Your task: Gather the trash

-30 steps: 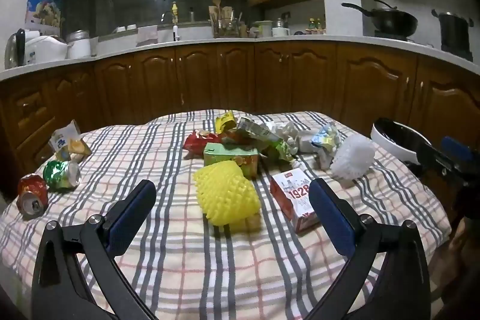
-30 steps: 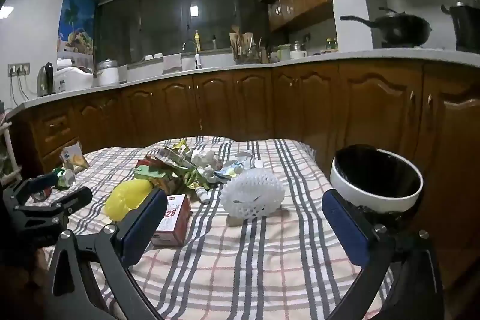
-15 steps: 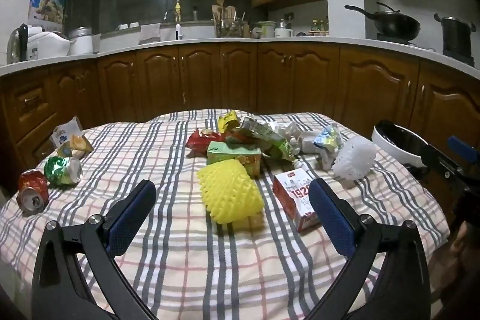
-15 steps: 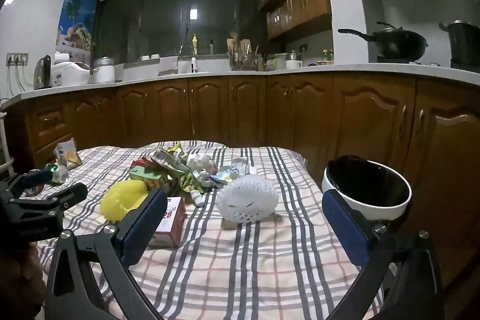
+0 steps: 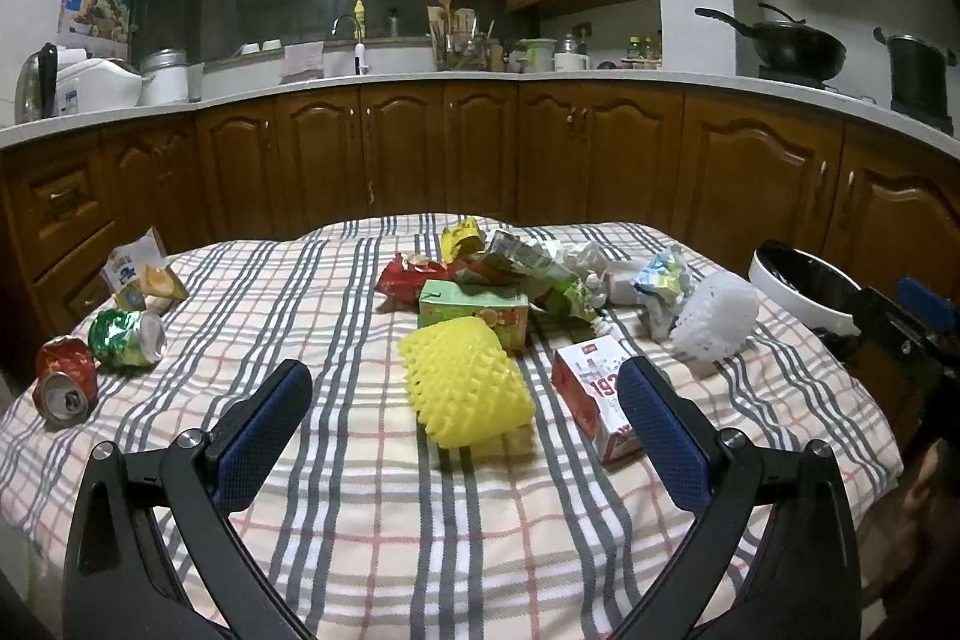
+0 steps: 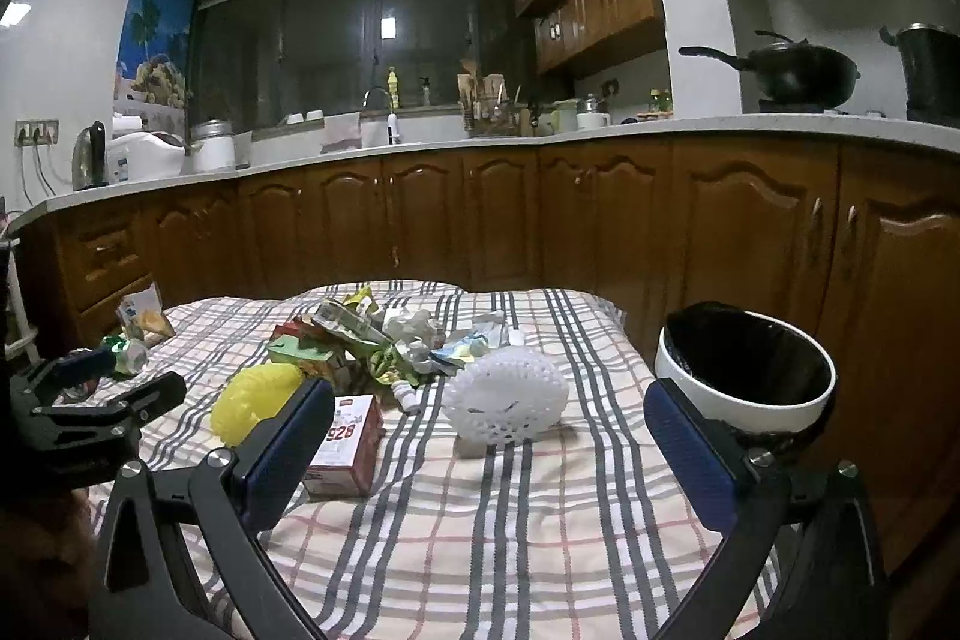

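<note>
Since a second ago both views have tilted up a little: the cabinets and worktop fill more of each picture, and the litter sits slightly lower and nearer.

The left gripper [image 5: 465, 421] hangs released over the checked tablecloth [image 5: 372, 508], gripping nothing; the yellow foam net [image 5: 465, 388] lies between its spread fingers, just ahead of the tips, with the red-and-white carton [image 5: 591, 394] touching the line of its right finger. The right gripper [image 6: 489, 445] is also released and empty, the white foam net [image 6: 507, 403] lying between its fingers and slightly ahead.

Two crushed cans lie near the table's left edge, a red can [image 5: 63, 379] and a green can [image 5: 129, 337]. One green carton [image 5: 474, 310] fronts the wrapper heap [image 5: 528, 268].

The white bin [image 6: 744, 370] stands just off the table's right edge, beside the right gripper's right finger. Bare cloth lies in front of both grippers.
</note>
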`<state>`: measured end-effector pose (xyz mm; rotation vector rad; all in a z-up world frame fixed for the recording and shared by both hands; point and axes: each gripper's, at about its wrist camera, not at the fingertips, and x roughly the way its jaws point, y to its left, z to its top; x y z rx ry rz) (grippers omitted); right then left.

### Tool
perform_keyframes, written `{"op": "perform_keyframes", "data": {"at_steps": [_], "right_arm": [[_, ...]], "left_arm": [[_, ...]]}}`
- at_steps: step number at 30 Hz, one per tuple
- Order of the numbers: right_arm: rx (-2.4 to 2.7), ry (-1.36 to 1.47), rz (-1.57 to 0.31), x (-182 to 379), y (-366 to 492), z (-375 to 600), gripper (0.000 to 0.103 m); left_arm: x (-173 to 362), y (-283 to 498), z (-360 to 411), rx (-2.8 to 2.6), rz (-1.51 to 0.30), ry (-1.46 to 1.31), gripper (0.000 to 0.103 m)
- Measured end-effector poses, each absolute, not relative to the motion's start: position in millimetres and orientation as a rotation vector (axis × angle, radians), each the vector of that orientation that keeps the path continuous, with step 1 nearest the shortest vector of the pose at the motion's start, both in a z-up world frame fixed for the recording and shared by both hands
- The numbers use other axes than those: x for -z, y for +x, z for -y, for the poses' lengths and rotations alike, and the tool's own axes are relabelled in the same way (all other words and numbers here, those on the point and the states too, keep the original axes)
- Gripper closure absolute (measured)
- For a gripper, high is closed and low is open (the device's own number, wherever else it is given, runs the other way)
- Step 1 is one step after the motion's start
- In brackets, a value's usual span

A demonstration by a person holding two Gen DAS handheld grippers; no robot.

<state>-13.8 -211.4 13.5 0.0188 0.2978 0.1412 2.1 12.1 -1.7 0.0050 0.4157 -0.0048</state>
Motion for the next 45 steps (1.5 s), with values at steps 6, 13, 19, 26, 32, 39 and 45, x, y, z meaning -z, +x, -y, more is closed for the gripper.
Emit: {"op": "perform_keyframes", "data": {"at_steps": [6,13,19,26,32,39,45], "right_arm": [[-0.152,0.017,-0.31,-14,-12,209,0.0],[-0.16,0.021,-0.318,-12,-11,208,0.0],[-0.16,0.021,-0.314,-13,-11,208,0.0],[-0.161,0.024,-0.317,-13,-12,208,0.0],[-0.16,0.025,-0.318,-12,-11,209,0.0],[-0.163,0.03,-0.329,-10,-8,211,0.0],[-0.174,0.042,-0.354,-7,0,213,0.0]], "left_arm": [[1,3,-13,0.003,-0.417,0.004,0.0],[2,4,-12,0.002,-0.418,0.008,0.0],[2,6,-9,0.005,-0.423,0.013,0.0],[3,8,-9,0.005,-0.429,0.013,0.0],[4,10,-9,0.006,-0.436,0.01,0.0],[5,12,-10,0.008,-0.441,0.008,0.0],[8,19,-13,0.01,-0.461,-0.002,0.0]]}}
